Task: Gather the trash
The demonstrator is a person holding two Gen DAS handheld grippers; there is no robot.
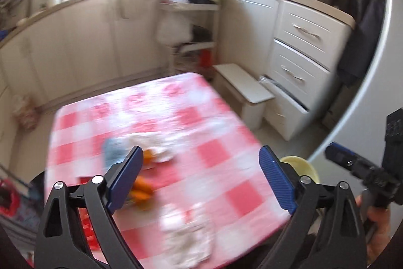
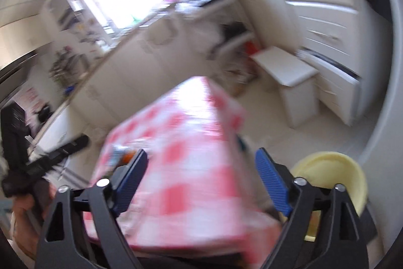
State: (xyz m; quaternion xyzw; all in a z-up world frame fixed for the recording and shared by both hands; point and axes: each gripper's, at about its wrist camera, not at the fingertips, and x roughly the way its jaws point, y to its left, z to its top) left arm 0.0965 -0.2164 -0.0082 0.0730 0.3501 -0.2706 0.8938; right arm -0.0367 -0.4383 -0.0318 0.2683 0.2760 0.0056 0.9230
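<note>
A table with a red-and-white checked cloth [image 1: 211, 153] fills the lower half of the left wrist view; it also shows in the right wrist view [image 2: 176, 160]. On it lie crumpled white paper [image 1: 189, 236], another crumpled white piece [image 1: 156, 143], a blue-grey scrap [image 1: 113, 150] and orange bits [image 1: 142, 189]. My left gripper [image 1: 200, 178] is open and empty above the table's near side. My right gripper [image 2: 201, 183] is open and empty above the table's near right edge; it also shows in the left wrist view [image 1: 352, 163]. Both views are blurred.
A yellow bin or bowl [image 2: 332, 183] stands right of the table, low down; it also shows in the left wrist view [image 1: 302, 165]. A white step stool [image 1: 241, 90] and white drawers [image 1: 299, 67] stand beyond. Kitchen cabinets [image 1: 88, 42] line the far wall.
</note>
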